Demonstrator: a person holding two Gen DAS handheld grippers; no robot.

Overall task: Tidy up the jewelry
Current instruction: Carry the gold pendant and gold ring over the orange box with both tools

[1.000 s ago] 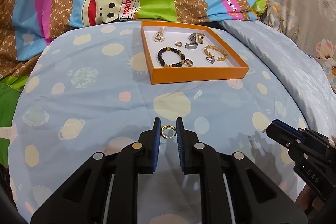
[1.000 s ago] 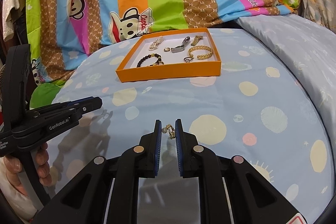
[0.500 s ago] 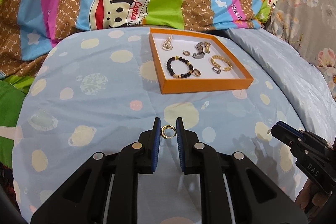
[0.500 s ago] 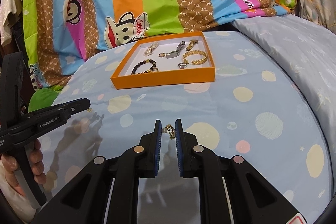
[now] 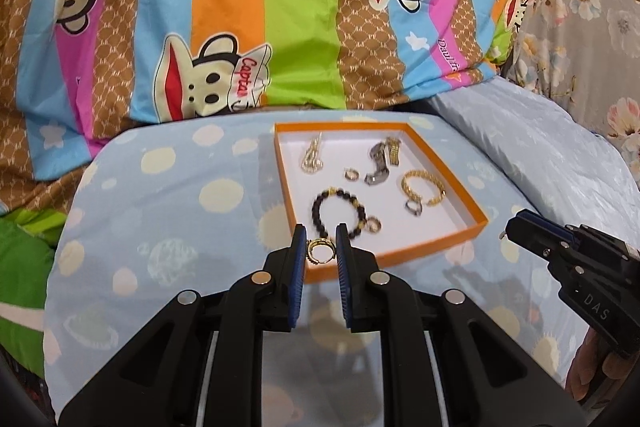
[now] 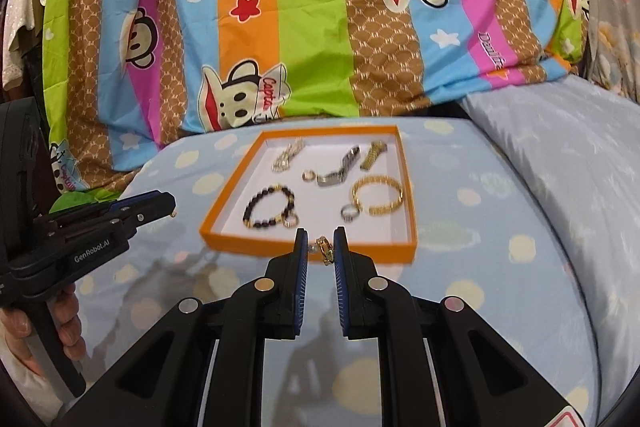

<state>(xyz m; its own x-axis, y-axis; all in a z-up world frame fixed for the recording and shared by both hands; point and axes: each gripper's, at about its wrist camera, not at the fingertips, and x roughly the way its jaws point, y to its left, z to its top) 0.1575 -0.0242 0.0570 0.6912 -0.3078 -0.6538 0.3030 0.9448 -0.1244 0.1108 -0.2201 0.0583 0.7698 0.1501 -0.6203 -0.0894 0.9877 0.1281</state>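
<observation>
Gold ring (image 5: 319, 250) pinched in left fingers (image 5: 299, 247), earring (image 6: 324, 248) in right fingers (image 6: 339, 247); both over orange tray (image 6: 312, 250) near rim.

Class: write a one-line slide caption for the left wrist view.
Left claw grips a gold ring near the orange tray.

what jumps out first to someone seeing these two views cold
The loud striped monkey-print quilt fills the whole background, behind a pale blue spotted cover. On that cover sits an orange tray with a white floor, holding a black bead bracelet, a gold bangle and smaller pieces. Up close, the left gripper pinches a small gold hoop, and the right gripper a gold earring, both near the tray's front edge.
</observation>
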